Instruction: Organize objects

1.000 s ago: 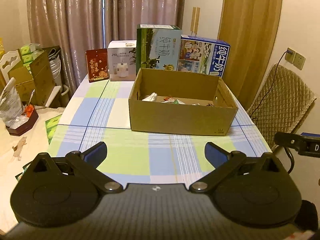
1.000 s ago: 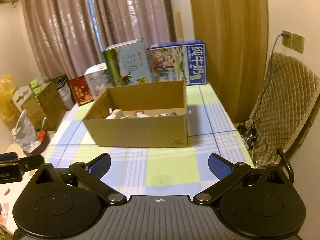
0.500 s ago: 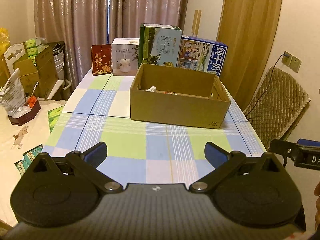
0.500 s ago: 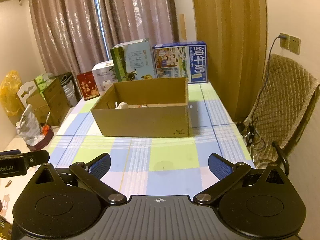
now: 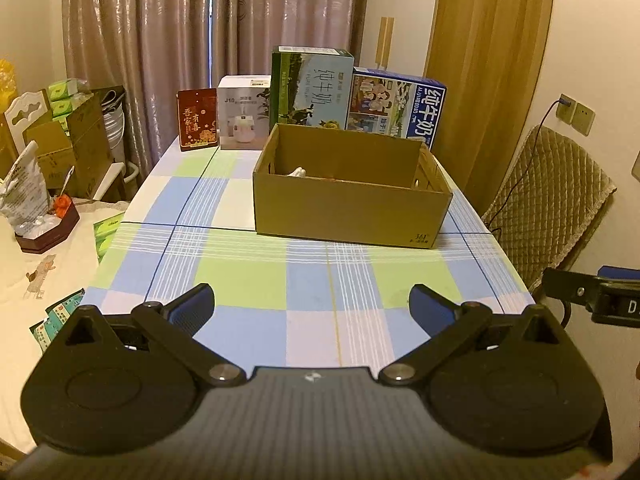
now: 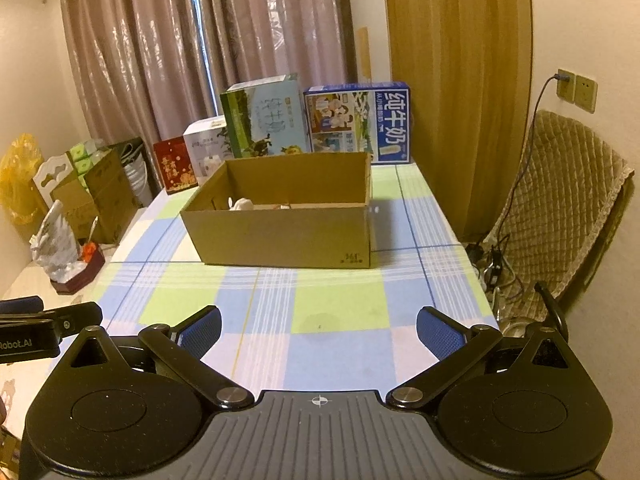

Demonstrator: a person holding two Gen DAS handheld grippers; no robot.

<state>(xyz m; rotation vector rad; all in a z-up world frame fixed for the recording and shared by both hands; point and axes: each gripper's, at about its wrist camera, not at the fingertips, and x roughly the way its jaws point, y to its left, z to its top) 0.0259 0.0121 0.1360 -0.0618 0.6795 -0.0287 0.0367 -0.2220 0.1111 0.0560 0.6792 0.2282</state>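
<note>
An open cardboard box stands on the checked tablecloth, towards the far half of the table. Over its rim I glimpse a white object and other small items, mostly hidden. My left gripper hovers open and empty above the table's near end. My right gripper is likewise open with nothing between its fingers, well short of the box. The right gripper's body shows at the left wrist view's right edge.
Behind the box stand a green carton, a blue carton, a white box and a red packet. A quilted chair sits right of the table. A side table with a tissue box lies left.
Both grippers have pulled back and risen from the box, so it looks smaller and its contents are less visible. Both stay open and empty.
</note>
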